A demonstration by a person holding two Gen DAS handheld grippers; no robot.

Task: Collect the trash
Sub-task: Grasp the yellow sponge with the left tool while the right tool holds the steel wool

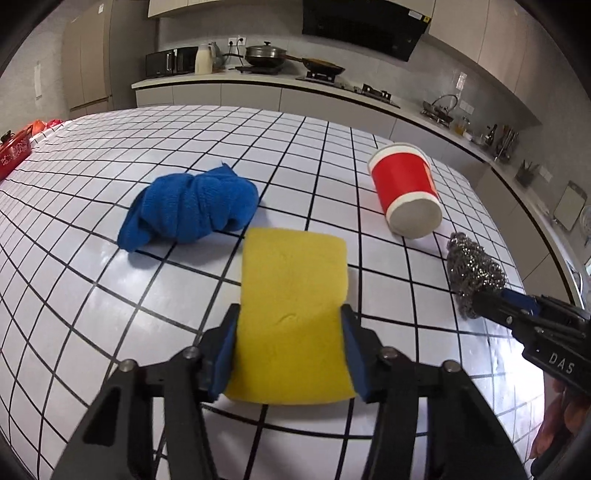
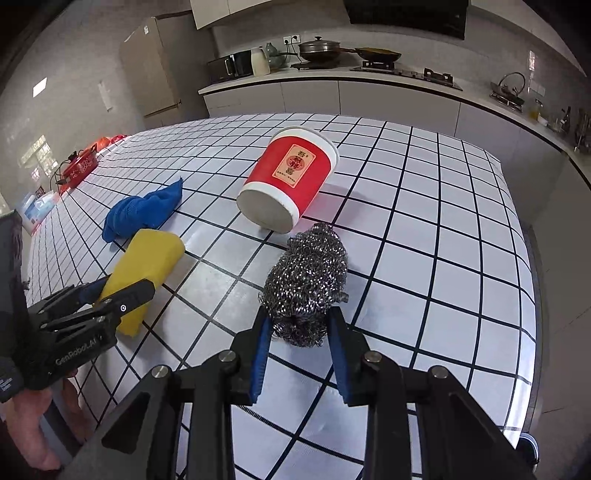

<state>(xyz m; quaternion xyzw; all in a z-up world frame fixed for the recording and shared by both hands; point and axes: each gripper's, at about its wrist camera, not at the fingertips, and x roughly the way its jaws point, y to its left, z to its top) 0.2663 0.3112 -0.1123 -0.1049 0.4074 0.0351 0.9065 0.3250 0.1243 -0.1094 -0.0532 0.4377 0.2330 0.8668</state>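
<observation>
A home kitchen: stove, range hood, counter with pots

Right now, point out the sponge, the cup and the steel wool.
sponge (image 1: pixel 291 280): left wrist view, middle of its yellow top face.
cup (image 2: pixel 291 173): right wrist view, red side wall at the label.
steel wool (image 2: pixel 306 280): right wrist view, middle of the wire ball.

Counter: covered in white cloth with a black grid.
Blue towel: bunched up, lying left of centre.
Red paper cup: tipped on its side, white base toward the camera, well right of the towel.
Red pot: at the far left edge.
</observation>
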